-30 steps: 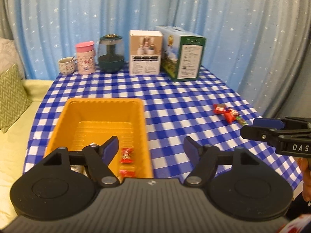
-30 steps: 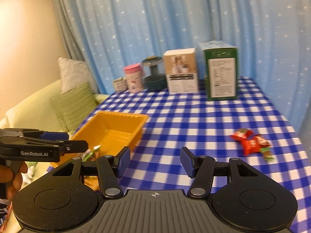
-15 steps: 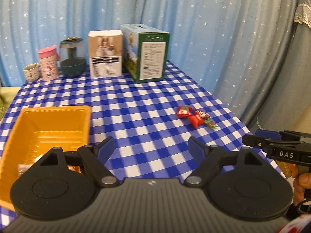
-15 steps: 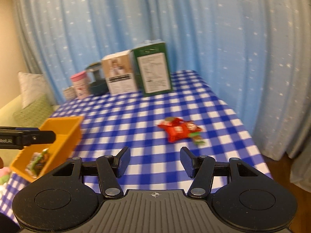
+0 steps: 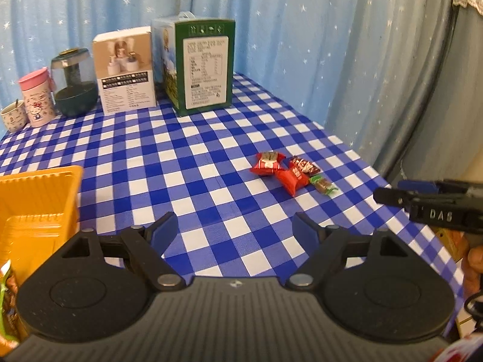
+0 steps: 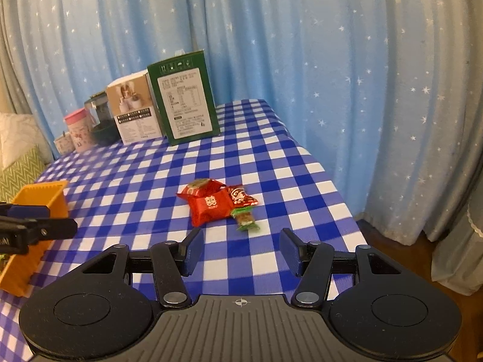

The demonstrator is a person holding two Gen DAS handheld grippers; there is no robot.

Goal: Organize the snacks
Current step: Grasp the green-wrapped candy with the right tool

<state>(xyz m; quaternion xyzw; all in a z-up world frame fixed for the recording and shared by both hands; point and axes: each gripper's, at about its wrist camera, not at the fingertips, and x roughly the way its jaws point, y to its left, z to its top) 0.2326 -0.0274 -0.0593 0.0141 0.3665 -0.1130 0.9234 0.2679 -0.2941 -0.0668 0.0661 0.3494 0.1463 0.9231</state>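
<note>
Both tools are released and carry nothing. The right tool (image 6: 238, 252) hangs with its fingers spread wide just short of a small heap of snacks (image 6: 219, 203) on the blue-and-white checked worktop (image 6: 271, 163), toward its right edge. The heap is made of red wrapped packets (image 5: 279, 169) touching one another, with a green-wrapped candy (image 6: 246, 218) lying against their near right side. The left tool (image 5: 234, 230), likewise spread, hovers over the middle of the worktop near its front edge, well apart from the heap. An orange bin (image 5: 36, 202) sits at the left front of the worktop; a few wrappers show at its near end, though what they are is hard to tell. Along the back edge stand a green carton (image 5: 205, 66), a white box (image 5: 125, 69) just beside it, a dark jar (image 5: 74, 83), a pink-lidded tumbler (image 5: 36, 96) and a small cup (image 5: 13, 116). A starry blue curtain (image 6: 332, 60) hangs behind.
</note>
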